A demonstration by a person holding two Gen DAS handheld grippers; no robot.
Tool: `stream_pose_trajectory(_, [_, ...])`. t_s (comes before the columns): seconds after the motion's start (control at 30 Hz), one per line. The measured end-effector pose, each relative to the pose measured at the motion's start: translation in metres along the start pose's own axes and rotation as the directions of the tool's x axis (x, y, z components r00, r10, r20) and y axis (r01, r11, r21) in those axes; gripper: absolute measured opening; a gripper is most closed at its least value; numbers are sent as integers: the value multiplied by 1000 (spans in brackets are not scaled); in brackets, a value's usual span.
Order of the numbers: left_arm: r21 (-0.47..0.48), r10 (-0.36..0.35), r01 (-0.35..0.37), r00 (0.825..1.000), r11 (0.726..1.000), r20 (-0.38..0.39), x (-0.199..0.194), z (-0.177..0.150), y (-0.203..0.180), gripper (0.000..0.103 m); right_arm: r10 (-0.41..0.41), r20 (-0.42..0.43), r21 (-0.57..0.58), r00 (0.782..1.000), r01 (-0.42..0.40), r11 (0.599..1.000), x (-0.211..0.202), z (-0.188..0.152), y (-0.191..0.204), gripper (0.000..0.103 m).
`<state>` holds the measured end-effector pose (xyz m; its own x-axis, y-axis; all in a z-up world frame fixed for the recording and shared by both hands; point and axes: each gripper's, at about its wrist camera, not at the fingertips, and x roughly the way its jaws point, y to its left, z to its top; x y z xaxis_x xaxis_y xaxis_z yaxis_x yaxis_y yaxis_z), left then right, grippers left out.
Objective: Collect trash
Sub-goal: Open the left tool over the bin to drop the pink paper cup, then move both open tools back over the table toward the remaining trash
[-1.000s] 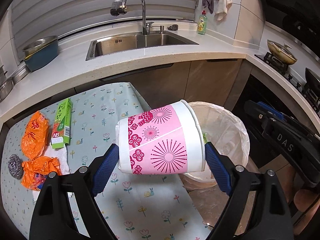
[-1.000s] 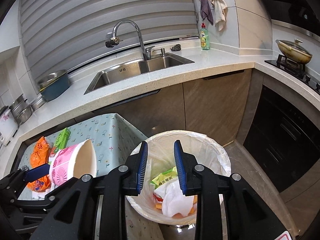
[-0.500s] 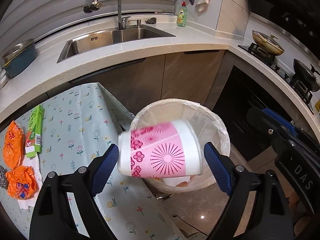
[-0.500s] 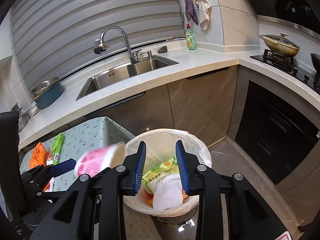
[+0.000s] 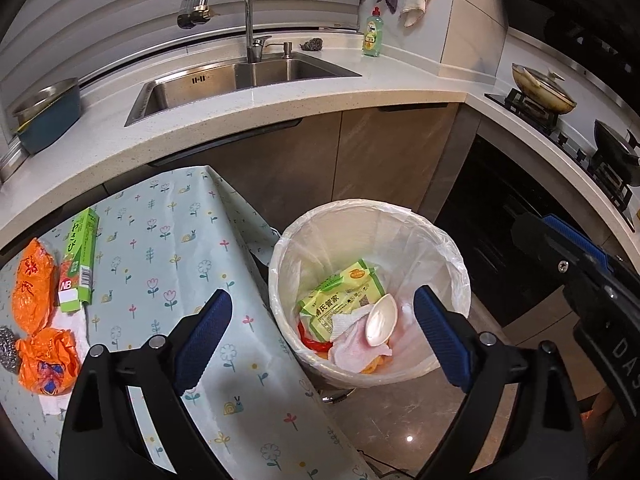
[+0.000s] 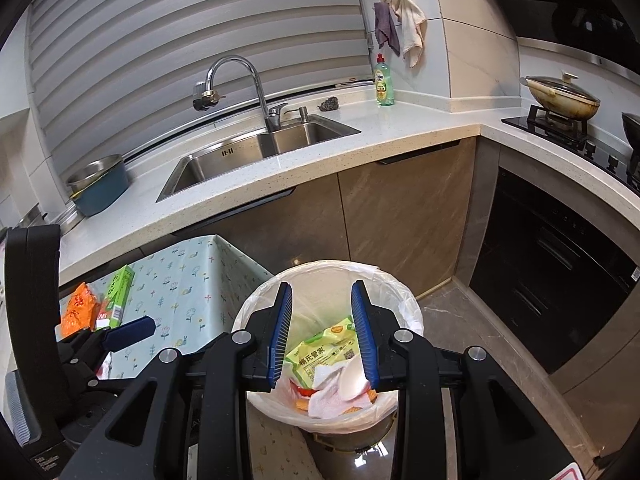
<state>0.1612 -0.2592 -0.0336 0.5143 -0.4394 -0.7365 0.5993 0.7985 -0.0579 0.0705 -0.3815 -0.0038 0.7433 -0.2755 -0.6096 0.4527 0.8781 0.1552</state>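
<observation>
Left wrist: left tool (image 5: 322,332) empty, jaws just opened wider; cup (image 5: 382,320) lies in bin (image 5: 448,248). Next: reach orange wrappers (image 5: 46,360) on surface (image 5: 168,240)

Right wrist: right tool (image 6: 322,336) partly open, empty, above bin

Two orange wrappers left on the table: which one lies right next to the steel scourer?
The nearer orange wrapper, crumpled beside the steel scourer; the farther one lies alongside the green box.
</observation>
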Motion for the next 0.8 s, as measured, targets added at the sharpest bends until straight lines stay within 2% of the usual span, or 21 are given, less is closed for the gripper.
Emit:
stream_pose_trajectory(0.17, [-26,53,-53,998,998,19,-13,-5,23,88,35,-7,-25,999,-35,999,-1,-2,21,30])
stream_pose_trajectory(0.4, [-111,128,-123,991,986,32,-35,-21,78,88,105,-29,-80,994,-107,991,-2,-14,66,31])
stream_pose_trajectory(0.8, [-248,281,-269,960,931,15,-79,-60,190,88,241,-104,-180,965,-256,950,2,-46,172,32])
